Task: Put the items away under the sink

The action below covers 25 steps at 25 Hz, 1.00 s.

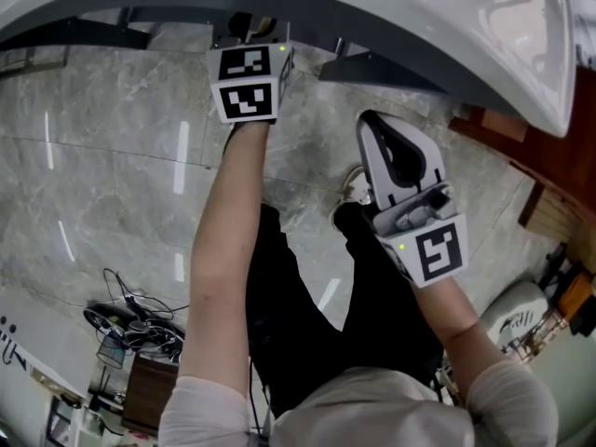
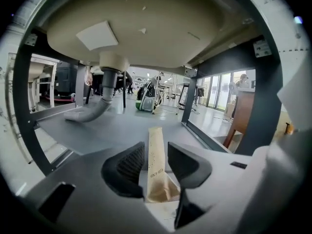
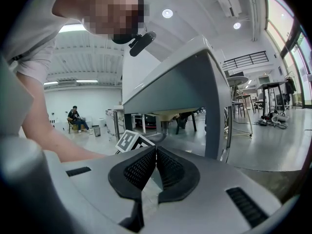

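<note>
Largest of all, a pale stone floor (image 1: 112,156) under a kneeling person in dark trousers (image 1: 307,333). Above it, across the top of the head view, the white curved rim of a sink (image 1: 419,26), carried on a dark metal frame (image 2: 263,96). From below, in the left gripper view, the beige underside of the bowl, with a grey drain pipe (image 2: 97,108) bending down and off to the left. Beneath the bowl, inside the frame, a flat grey shelf (image 2: 97,130).

Left arm stretched forward under the sink's rim, only the marker cube (image 1: 247,82) showing from above. Left gripper (image 2: 156,152) open, jaws standing well apart, pointing in under the sink along the shelf. Between those jaws, a long narrow brown paper packet (image 2: 156,155), lengthwise and pointing away towards the back of the shelf, near end wider and crumpled just behind the pads. Neither pad pressing on the packet.

Right gripper (image 3: 156,147) held back outside the frame, beside the person's knee, jaws closed tight together, ribbed pads meeting with nothing between them. Beyond its tips, the left gripper's cube and the corner post of the frame.
</note>
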{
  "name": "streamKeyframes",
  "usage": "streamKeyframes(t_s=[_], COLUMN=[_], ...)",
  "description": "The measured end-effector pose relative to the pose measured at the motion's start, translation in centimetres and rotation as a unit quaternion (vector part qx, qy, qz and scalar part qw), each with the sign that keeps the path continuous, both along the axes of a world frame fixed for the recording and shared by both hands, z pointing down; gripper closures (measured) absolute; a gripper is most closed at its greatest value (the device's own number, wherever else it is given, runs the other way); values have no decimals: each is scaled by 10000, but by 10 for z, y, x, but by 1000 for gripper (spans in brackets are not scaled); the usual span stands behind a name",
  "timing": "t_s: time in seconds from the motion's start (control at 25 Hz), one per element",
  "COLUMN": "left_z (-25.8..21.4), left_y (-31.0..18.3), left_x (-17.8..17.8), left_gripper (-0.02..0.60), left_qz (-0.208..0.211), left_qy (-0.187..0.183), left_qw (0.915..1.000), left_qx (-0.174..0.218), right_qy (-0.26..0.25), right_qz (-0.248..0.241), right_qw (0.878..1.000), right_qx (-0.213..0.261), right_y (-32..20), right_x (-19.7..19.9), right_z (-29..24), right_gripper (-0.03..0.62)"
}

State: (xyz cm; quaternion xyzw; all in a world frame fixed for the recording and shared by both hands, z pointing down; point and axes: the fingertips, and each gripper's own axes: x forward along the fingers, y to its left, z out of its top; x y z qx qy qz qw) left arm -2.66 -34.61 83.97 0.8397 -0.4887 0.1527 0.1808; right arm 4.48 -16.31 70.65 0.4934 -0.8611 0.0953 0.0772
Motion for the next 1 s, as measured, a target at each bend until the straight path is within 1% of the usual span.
streamKeyframes(t_s=[0.16,0.28,0.44,0.56,0.64,0.72,0.88,1.0], left_z=[-13,-23,-34,-42,-46,-49,-60,-73], left_y=[15,31,47,63,78,93,112,124], left_x=[-8,-17,-31,-43,-53,-60,-66,-63], left_gripper=[431,444,508,552,578,578,578,578], left_qz=[-32,-72,-177,-372,-543,-646,-676,-648], left_qy=[59,153,181,195,221,234,189,162], left_qw=[9999,9998,9995,9990,9982,9976,9974,9973], left_qx=[97,116,187,177,117,10,-175,-315], right_qy=[-15,-51,-48,-38,0,17,-7,-48], right_qz=[13,-28,-185,-258,-326,-394,-497,-548], right_qw=[10000,10000,9997,9994,9993,9991,9987,9985], right_qx=[-52,-72,-149,-209,-206,-180,-77,-74], right_y=[-3,-2,2,6,7,6,2,4], right_x=[-4,-14,-28,-35,-39,-44,-51,-53], right_z=[-5,-15,-26,-34,-42,-53,-78,-94], right_gripper=[560,561,561,560,561,561,560,562])
